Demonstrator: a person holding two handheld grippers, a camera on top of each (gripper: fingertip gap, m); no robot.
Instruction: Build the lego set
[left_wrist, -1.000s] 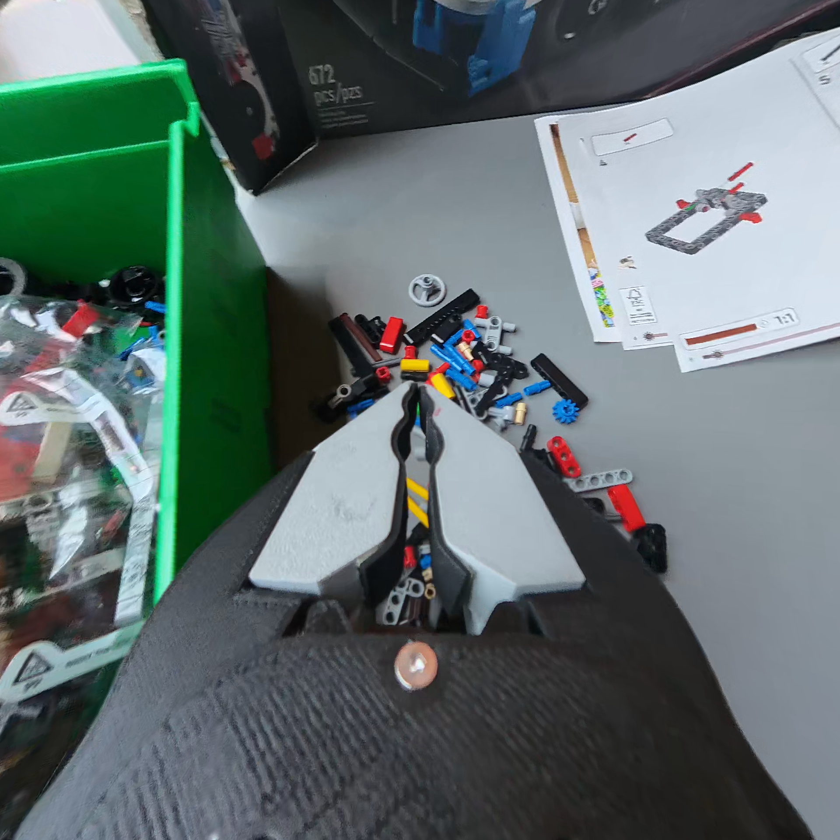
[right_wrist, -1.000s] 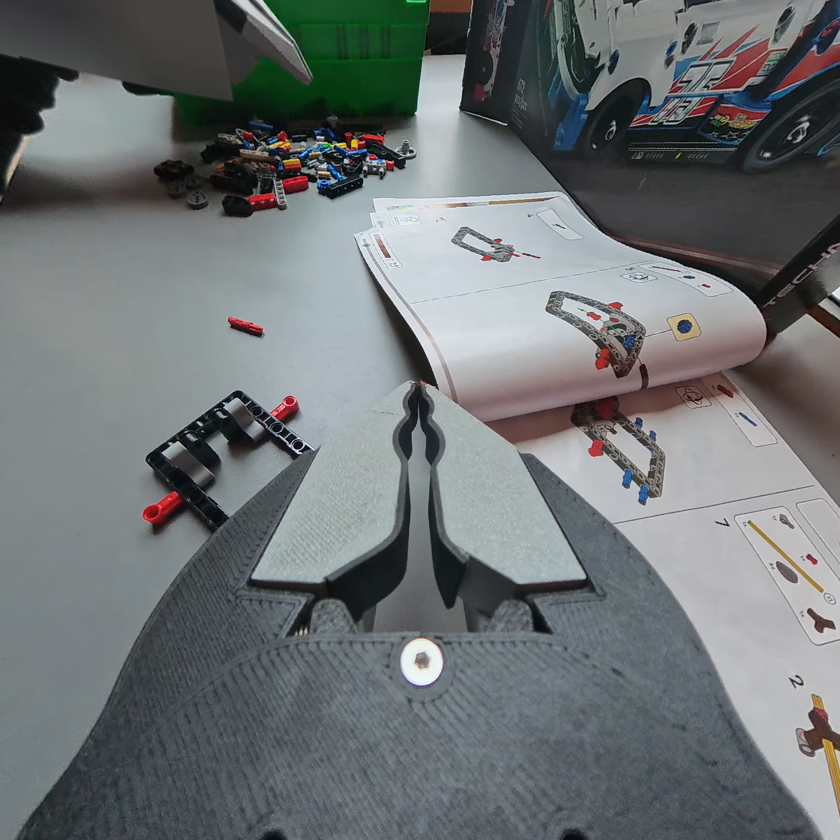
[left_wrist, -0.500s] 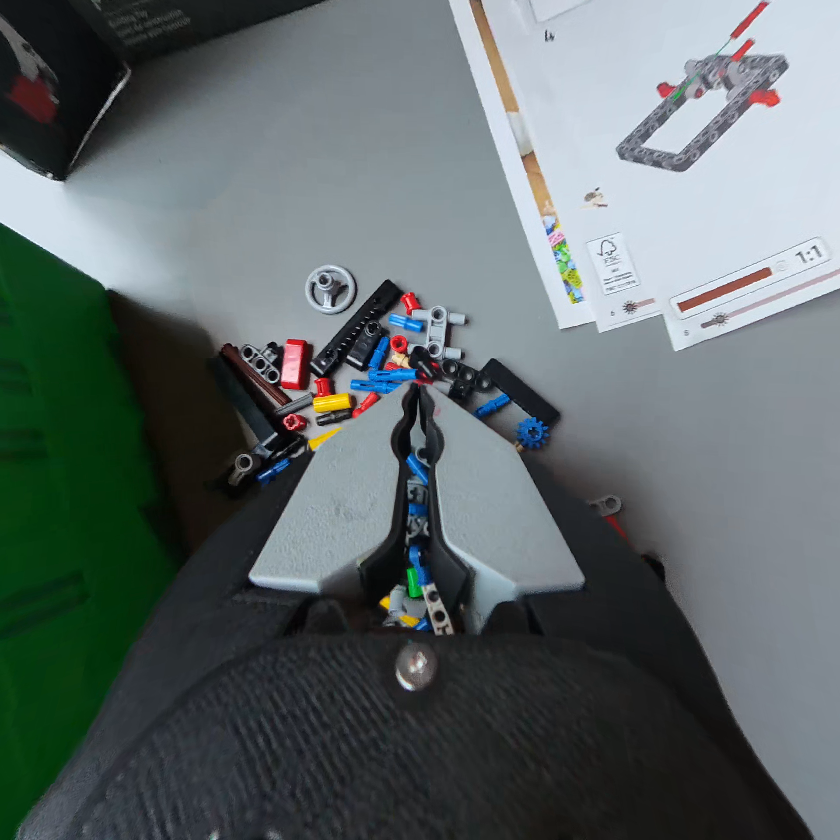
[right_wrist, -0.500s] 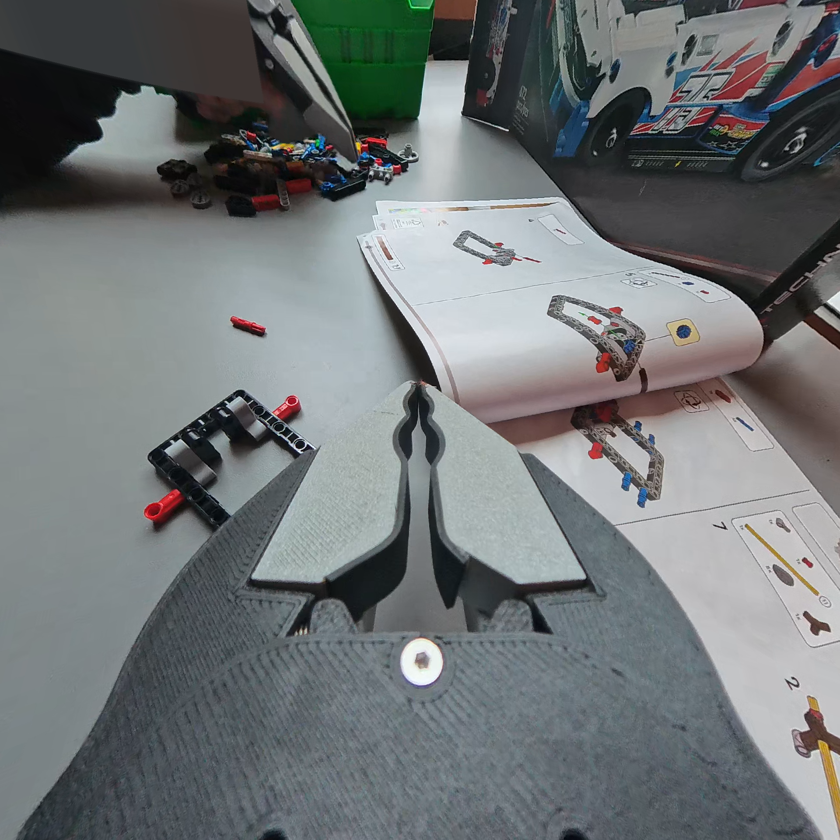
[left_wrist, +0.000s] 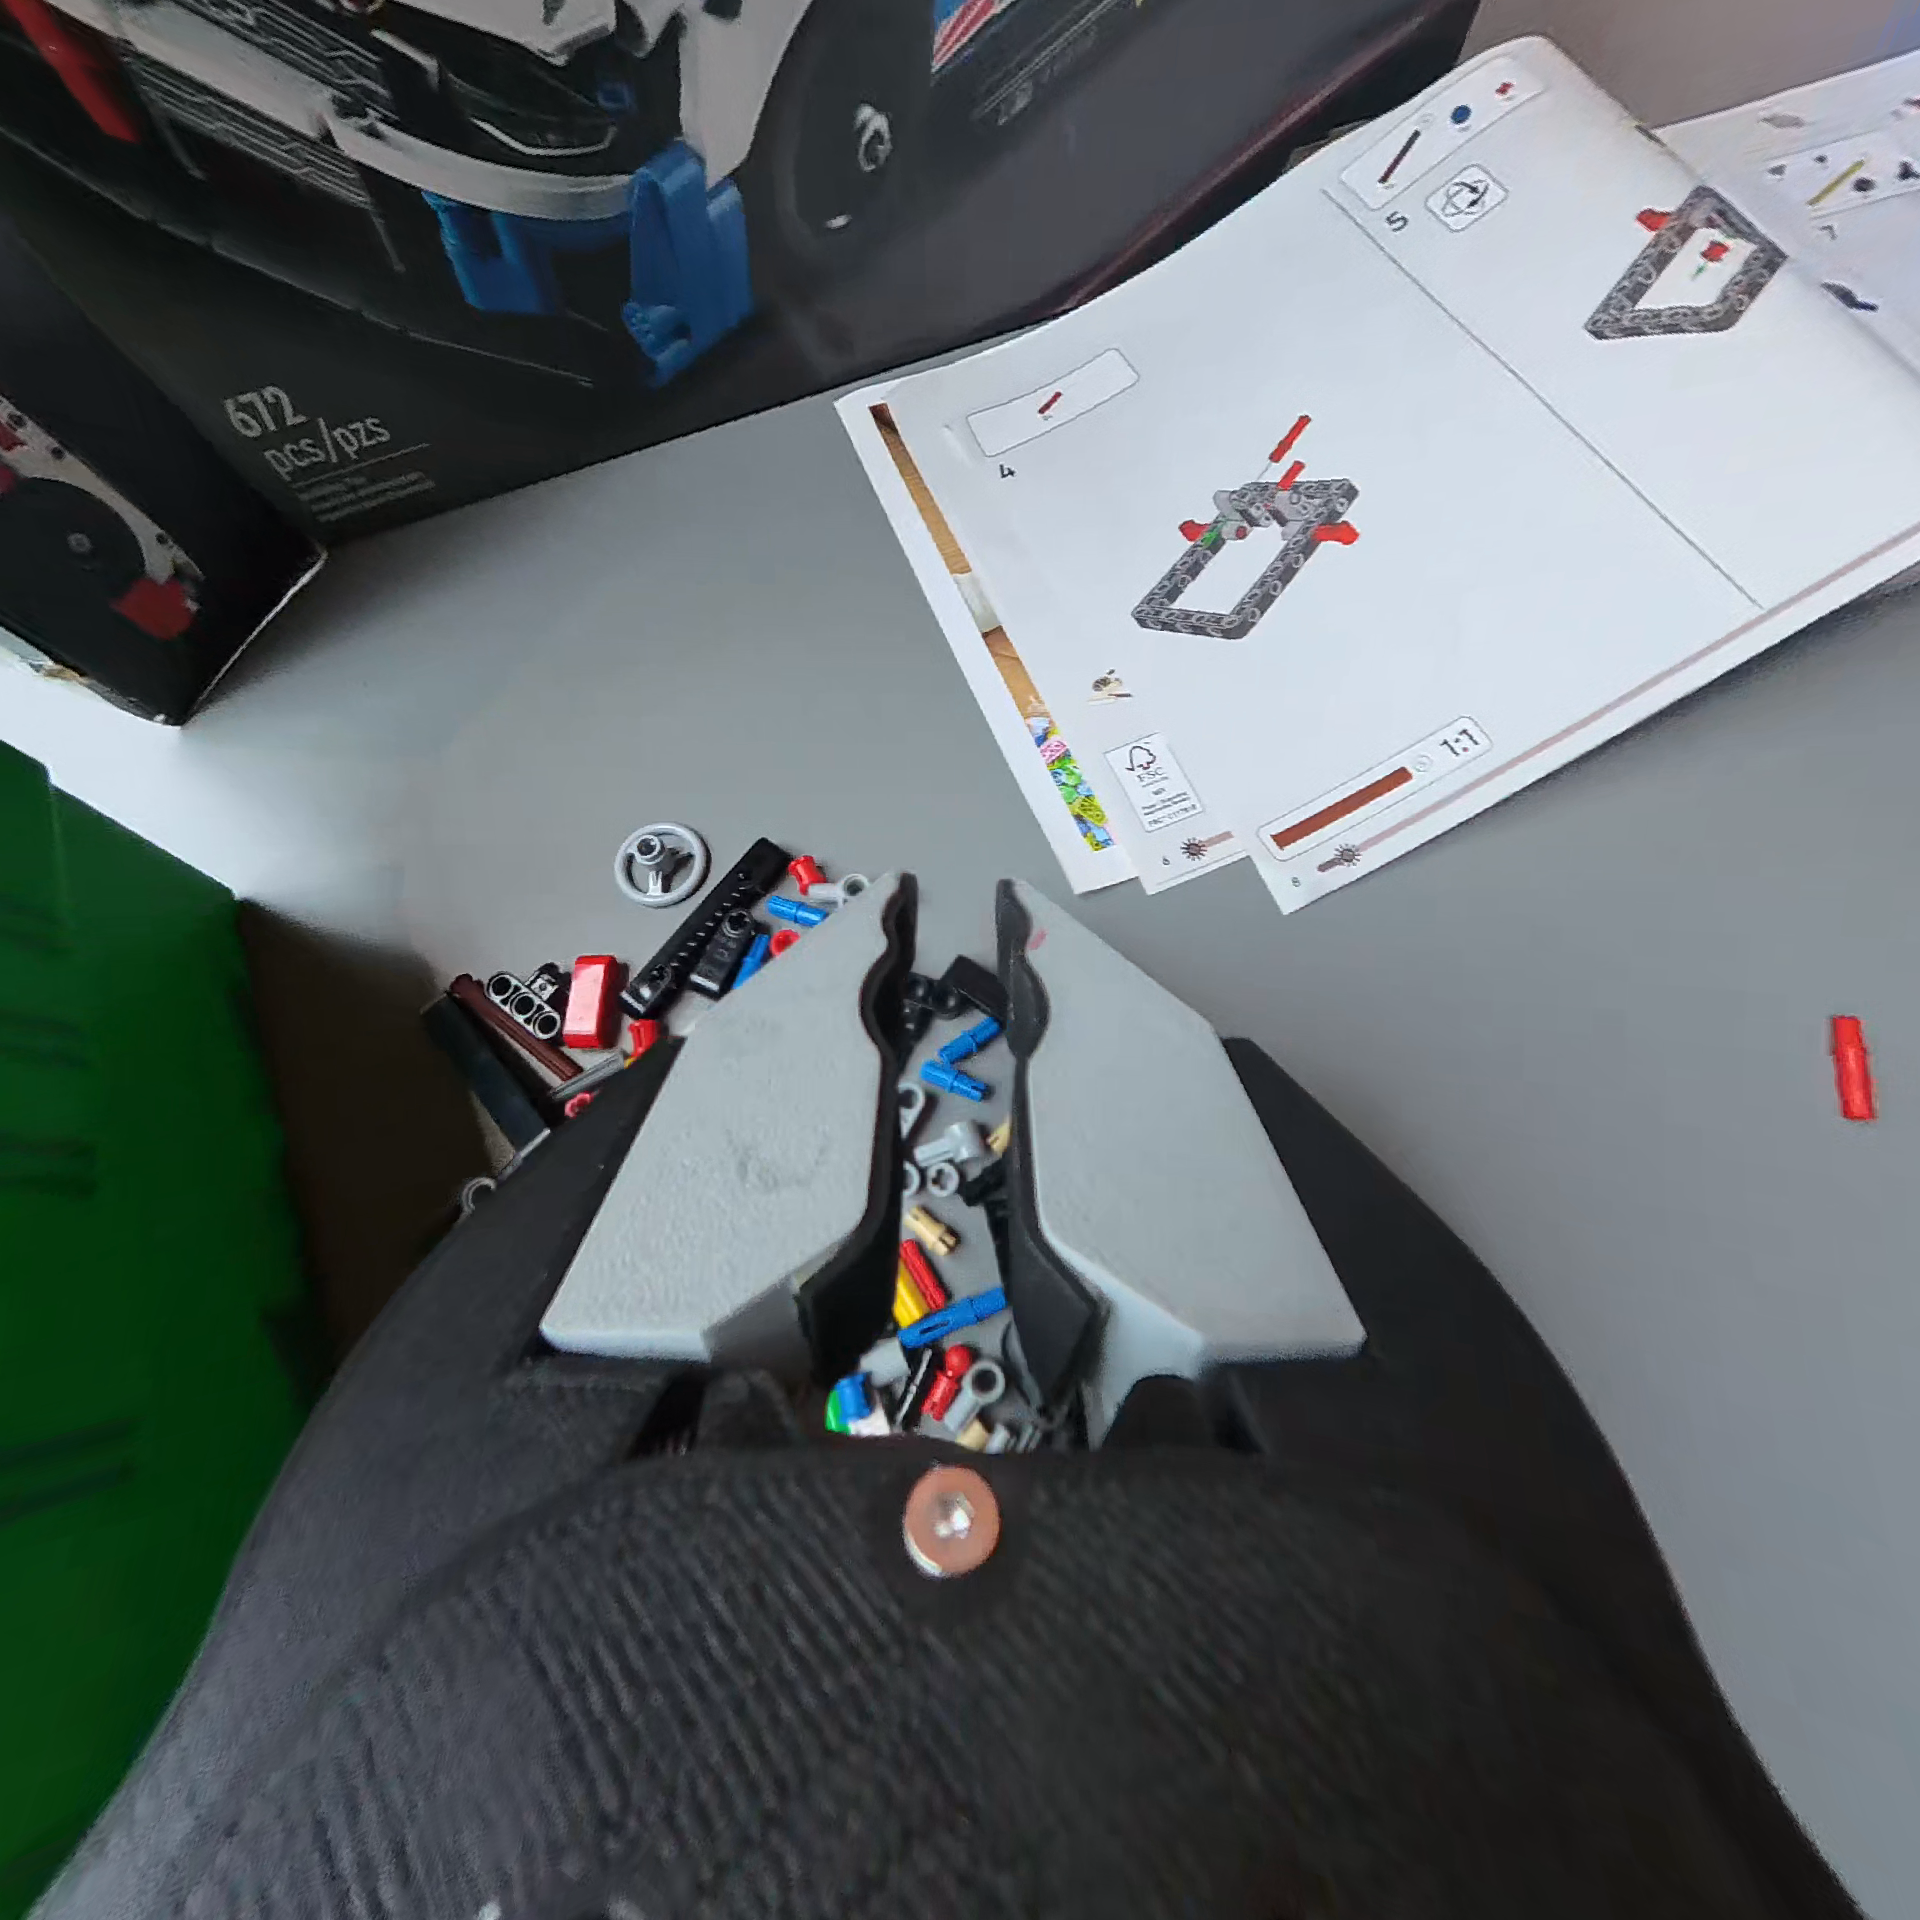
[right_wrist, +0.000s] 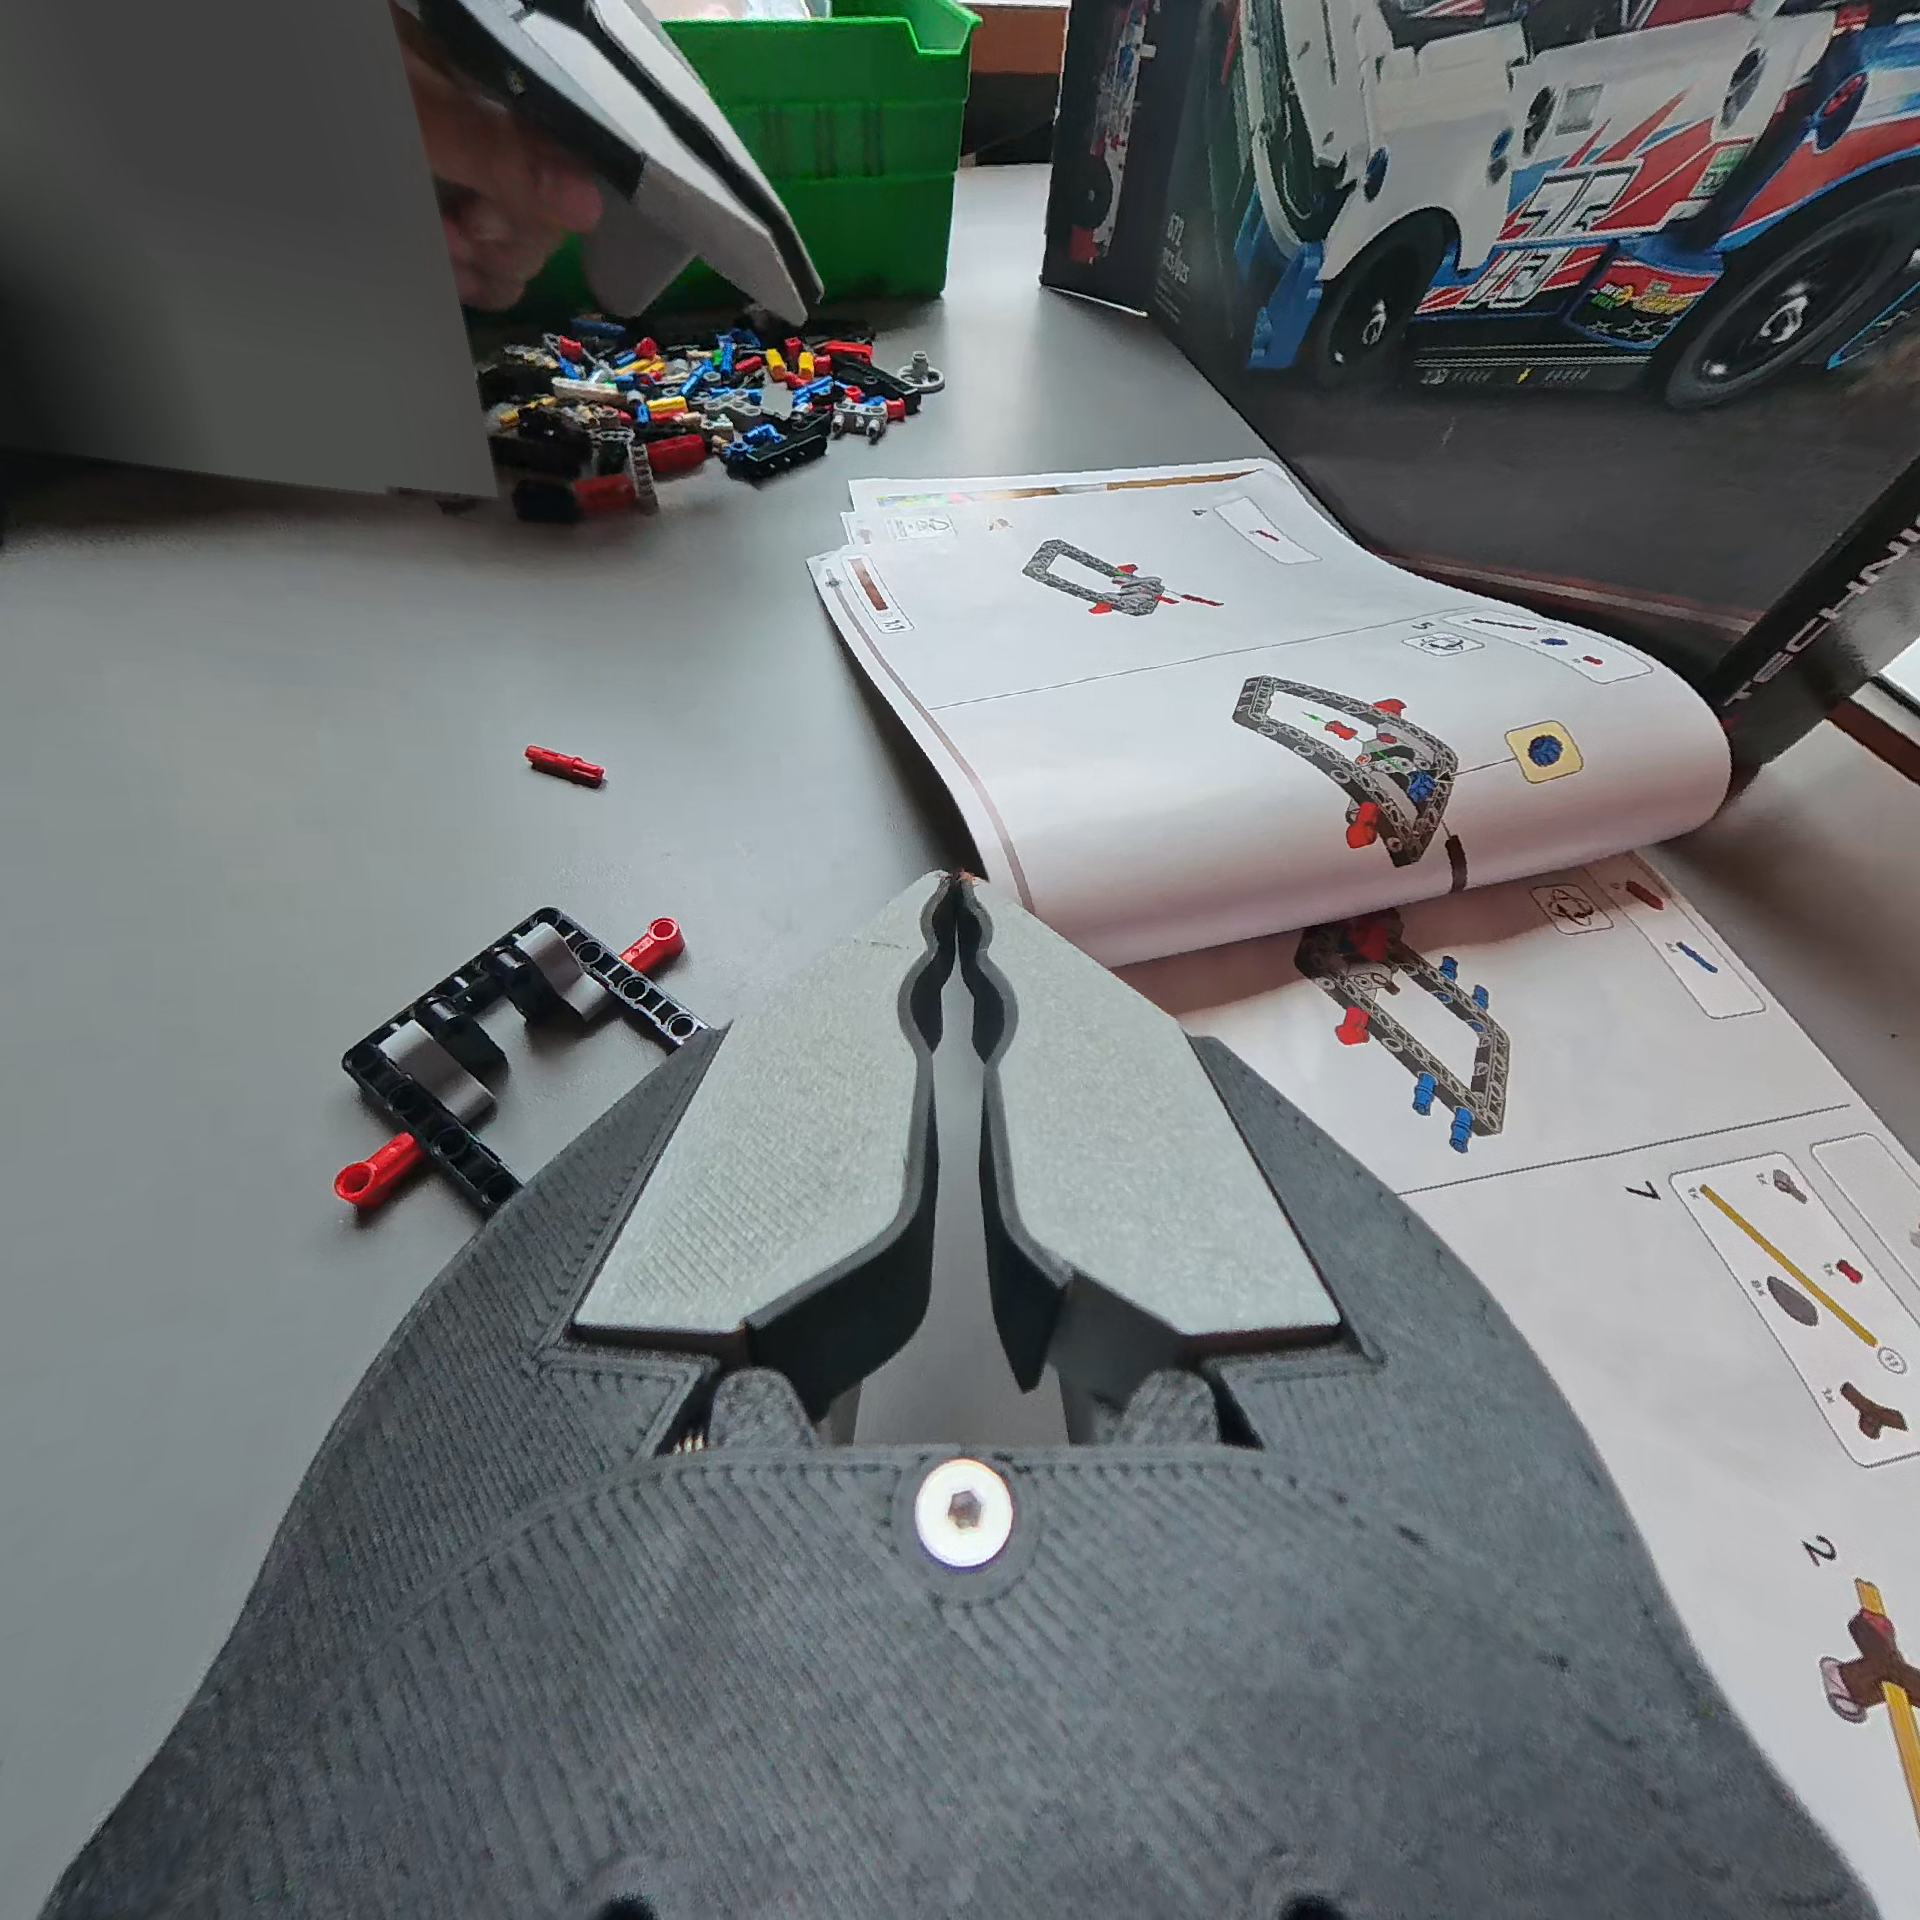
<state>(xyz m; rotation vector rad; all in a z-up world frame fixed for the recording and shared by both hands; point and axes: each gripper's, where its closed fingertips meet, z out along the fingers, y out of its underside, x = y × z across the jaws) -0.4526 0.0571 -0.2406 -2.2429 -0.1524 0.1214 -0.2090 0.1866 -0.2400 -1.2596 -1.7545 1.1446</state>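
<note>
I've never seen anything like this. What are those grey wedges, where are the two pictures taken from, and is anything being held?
The wedges are two-finger grippers; a person holds one in each hand, each with a camera looking along its fingers. The left view shows the left gripper open above a pile of loose pieces, holding nothing. The right view shows the right gripper shut and empty, near a black frame with red pins. Also on the grey table: an open instruction booklet, a lone red pin, the set's box and a green bin.
</note>
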